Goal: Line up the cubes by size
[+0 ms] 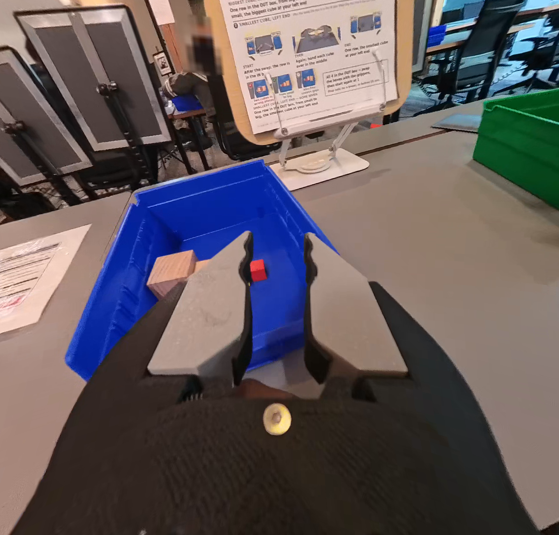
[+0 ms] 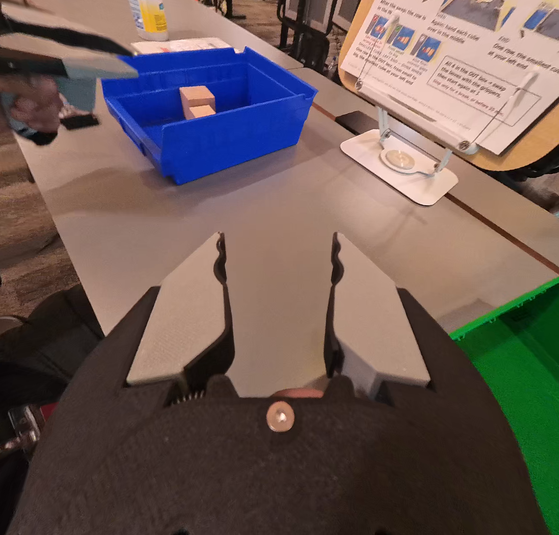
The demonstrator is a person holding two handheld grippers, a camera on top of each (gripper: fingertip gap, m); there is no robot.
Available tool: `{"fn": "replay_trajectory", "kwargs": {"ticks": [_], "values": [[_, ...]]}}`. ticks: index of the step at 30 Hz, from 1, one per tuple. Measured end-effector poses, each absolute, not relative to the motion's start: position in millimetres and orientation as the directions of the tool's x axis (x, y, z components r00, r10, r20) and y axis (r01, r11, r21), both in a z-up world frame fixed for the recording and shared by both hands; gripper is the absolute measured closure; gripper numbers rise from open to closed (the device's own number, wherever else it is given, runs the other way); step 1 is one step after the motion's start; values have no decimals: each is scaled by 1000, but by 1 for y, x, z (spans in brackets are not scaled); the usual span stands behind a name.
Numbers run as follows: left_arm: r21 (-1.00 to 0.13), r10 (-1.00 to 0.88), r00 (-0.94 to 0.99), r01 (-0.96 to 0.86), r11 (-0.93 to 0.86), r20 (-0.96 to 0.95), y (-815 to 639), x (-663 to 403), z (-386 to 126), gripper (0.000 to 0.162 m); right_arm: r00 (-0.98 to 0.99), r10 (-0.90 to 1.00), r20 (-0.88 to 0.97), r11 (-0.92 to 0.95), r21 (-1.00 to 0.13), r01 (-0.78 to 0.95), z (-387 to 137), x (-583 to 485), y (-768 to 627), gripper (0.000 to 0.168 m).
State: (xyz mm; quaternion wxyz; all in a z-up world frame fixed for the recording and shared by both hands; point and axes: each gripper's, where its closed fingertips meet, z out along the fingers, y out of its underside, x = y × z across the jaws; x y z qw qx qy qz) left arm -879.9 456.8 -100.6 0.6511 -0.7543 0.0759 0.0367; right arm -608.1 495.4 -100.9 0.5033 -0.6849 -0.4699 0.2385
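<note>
Left gripper [image 1: 276, 242] empty, jaws apart over blue bin [image 1: 211, 188]: lower straight, centre red cube [image 1: 258, 270] between fingertips, then close; right gripper [image 2: 276, 238] waits agape.

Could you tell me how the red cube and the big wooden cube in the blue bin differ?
Colour: the red cube is painted bright red, while the big wooden cube is bare pale wood with visible grain.
Size: the red cube is clearly much smaller than the wooden one.
Place: the wooden cube sits near the bin's left wall, while the red cube shows between the fingers of the open left gripper.
Both rest on the floor of the blue bin.
</note>
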Motion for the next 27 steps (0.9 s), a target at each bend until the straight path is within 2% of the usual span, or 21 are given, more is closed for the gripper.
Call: {"fn": "replay_trajectory", "kwargs": {"ticks": [5, 8, 10, 12, 17, 24, 27], "values": [[-930, -178, 949, -296, -219, -260, 481, -895, -100, 132, 427, 879, 212, -22, -877, 481, -114, -606, 501, 100], [-866, -330, 889, -414, -282, -317, 505, -891, -109, 130, 410, 893, 189, -29, -883, 469, -115, -610, 499, 100], [-821, -441, 850, -455, -345, -287, 520, -886, -125, 129, 408, 893, 191, -27, -881, 472, -117, -610, 500, 100], [-746, -511, 826, -493, -448, -239, 534, -890, -148, 126, 408, 890, 203, -24, -874, 485, -120, -609, 501, 100], [-550, -626, 737, -643, -533, -255, 554, -908, -188, 124, 412, 887, 210, -29, -865, 502, -126, -605, 506, 100], [-216, -741, 581, -813, -540, -337, 560, -940, -232, 123, 416, 888, 196, -45, -863, 503, -132, -602, 515, 100], [-149, -783, 520, -853, -501, -341, 561, -939, -244, 125, 414, 889, 195, -48, -859, 509, -134, -601, 516, 100]]}}
